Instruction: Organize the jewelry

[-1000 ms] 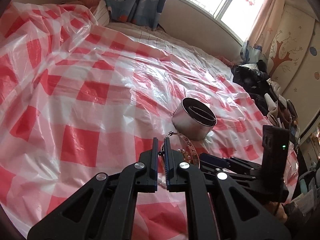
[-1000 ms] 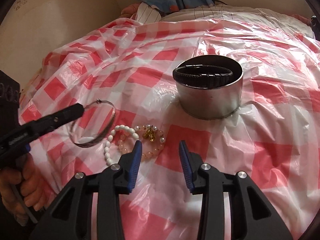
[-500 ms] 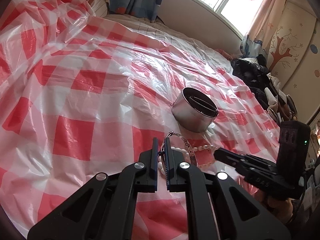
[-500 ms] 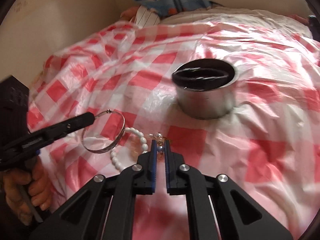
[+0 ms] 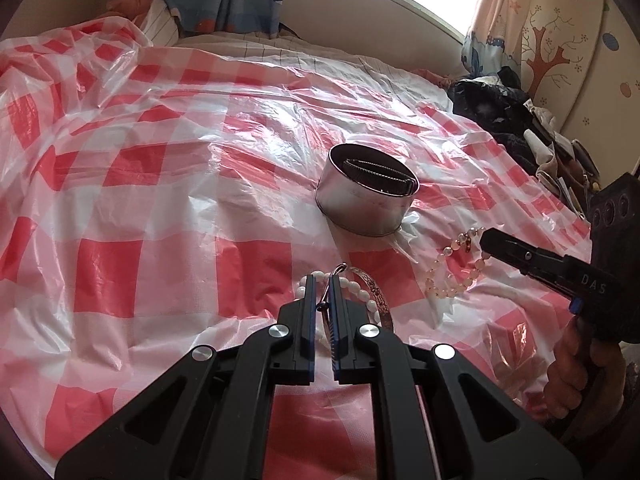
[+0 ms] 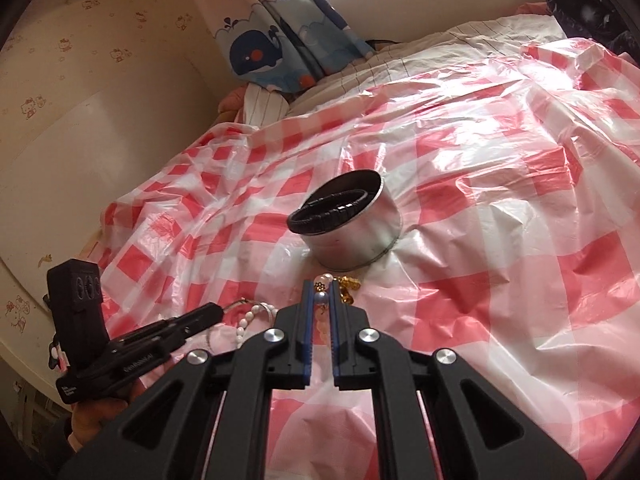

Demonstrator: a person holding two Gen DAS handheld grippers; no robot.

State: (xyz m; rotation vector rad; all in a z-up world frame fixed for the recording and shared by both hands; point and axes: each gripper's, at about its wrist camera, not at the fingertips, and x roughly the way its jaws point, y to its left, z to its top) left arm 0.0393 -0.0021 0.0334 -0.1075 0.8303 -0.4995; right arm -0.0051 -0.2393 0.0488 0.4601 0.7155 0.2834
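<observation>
A round metal tin stands on the red-checked plastic sheet with a black braided bracelet in it; the tin also shows in the right wrist view. My left gripper is shut on a silver bangle, held just above the sheet near a white bead bracelet. My right gripper is shut on a pink pearl bracelet with a gold charm, lifted in front of the tin.
The checked plastic sheet covers a bed and is wrinkled. Dark clothes and clutter lie at the right edge. A whale-print curtain and wall stand behind the bed.
My right gripper shut on the pink pearl bracelet and lifted it toward the tin. My left gripper kept hold of the silver bangle and moved a little closer to the tin.
</observation>
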